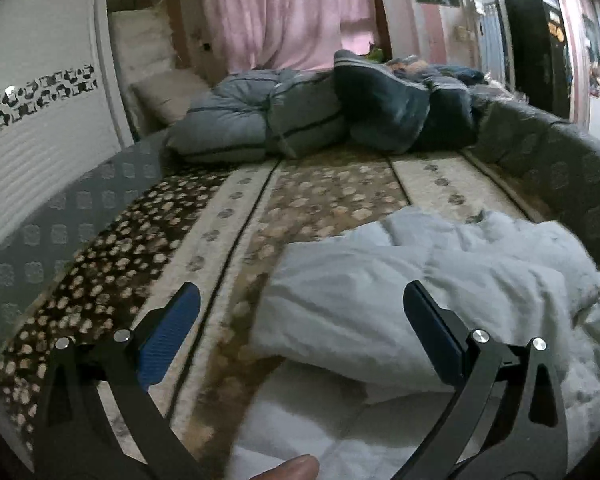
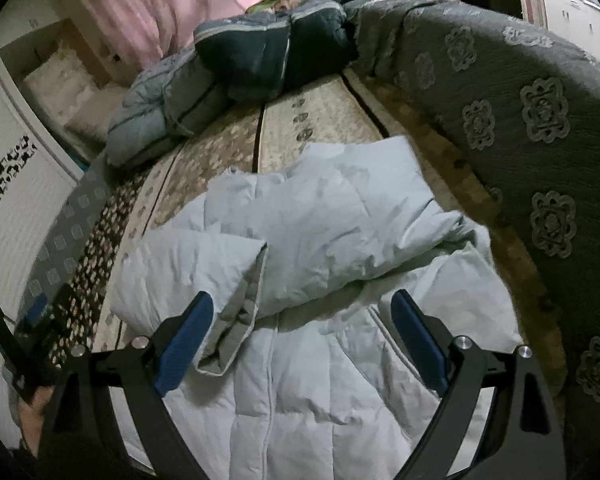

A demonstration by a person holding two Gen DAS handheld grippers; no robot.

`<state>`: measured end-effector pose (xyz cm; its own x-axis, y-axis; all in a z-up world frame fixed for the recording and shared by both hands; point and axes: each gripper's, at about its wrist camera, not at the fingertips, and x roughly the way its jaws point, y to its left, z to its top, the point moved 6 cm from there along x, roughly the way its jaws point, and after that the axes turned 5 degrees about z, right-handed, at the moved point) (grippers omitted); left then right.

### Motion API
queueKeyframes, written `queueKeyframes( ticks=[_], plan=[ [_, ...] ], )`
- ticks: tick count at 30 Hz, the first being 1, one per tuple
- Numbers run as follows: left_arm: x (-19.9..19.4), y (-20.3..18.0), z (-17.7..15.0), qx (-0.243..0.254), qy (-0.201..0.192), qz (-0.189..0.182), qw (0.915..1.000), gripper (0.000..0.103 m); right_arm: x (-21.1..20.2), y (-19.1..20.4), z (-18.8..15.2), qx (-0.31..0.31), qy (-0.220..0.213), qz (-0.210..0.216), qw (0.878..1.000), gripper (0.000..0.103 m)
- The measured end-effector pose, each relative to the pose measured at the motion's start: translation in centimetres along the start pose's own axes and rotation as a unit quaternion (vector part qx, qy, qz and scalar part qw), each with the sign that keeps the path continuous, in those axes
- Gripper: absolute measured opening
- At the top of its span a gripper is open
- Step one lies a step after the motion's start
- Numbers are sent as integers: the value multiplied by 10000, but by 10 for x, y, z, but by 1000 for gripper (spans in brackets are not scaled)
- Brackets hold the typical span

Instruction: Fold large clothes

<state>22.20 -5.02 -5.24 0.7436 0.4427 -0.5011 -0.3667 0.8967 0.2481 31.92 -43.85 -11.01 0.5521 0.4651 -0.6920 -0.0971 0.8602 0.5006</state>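
A pale grey-white quilted puffer jacket [image 2: 320,240] lies on the bed, its zipper running toward me and both sleeves folded across its upper part. One sleeve cuff [image 2: 236,320] lies beside my right gripper's left finger. My right gripper [image 2: 302,342] is open and empty just above the jacket's front. In the left wrist view the jacket [image 1: 400,288] fills the lower right. My left gripper [image 1: 302,334] is open and empty over the jacket's left edge.
The bed has a brown and cream paw-print cover [image 1: 300,200]. A pile of blue-grey quilts [image 1: 320,116] lies at the far end. A grey patterned padded side [image 2: 520,120] rises on the right. A white wardrobe [image 1: 32,140] stands left, pink curtains [image 1: 284,12] behind.
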Motion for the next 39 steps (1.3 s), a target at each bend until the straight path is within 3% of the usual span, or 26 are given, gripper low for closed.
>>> queueKeyframes(
  ticks=[2,6,10,11,13,16,19,23,27,29,31,33,35,37,39],
  plan=[
    [8,6,-5,117,60,101,9999,100,9,2,-5,105,105,110,9998,91],
    [25,20,-19,192,337,221,9990,100,47,28,-21,585,559,942,9923,91],
    [38,24,-29,252,490,208,9983,100,88,62,-42,71,1047,952,9899,88],
    [39,24,-31,275,523,157,9981,100,96,64,-47,36,1136,949,9890,83],
    [42,15,-39,398,665,-93,9969,100,117,64,-59,105,1377,877,9865,40],
    [48,-12,-65,415,1182,-753,9893,100,122,61,-59,135,1325,964,9864,22],
    [49,-39,-80,629,1362,-1056,9830,100,109,58,-42,148,937,951,9909,17],
    [59,-61,-92,658,1525,-1270,9779,100,87,53,-20,79,416,750,9963,16],
    [72,-67,-100,666,1550,-1134,9791,100,84,50,-10,79,307,776,9965,16],
    [80,-63,-100,488,1568,-1117,9801,87,81,47,-9,20,273,730,9970,16],
    [93,-61,-102,211,1777,-1210,9764,82,81,45,-7,-1,250,731,9970,12],
    [102,-63,-107,50,1930,-1379,9714,61,81,43,-6,-55,244,706,9972,9],
    [105,-74,-110,215,1934,-1601,9677,20,81,41,-5,-171,246,582,9979,6],
    [99,-82,-101,498,1654,-1539,9729,4,78,36,3,-372,85,205,9991,5],
    [96,-76,-87,369,1468,-1455,9777,3,69,26,15,-365,-186,-109,9991,4]
  ],
)
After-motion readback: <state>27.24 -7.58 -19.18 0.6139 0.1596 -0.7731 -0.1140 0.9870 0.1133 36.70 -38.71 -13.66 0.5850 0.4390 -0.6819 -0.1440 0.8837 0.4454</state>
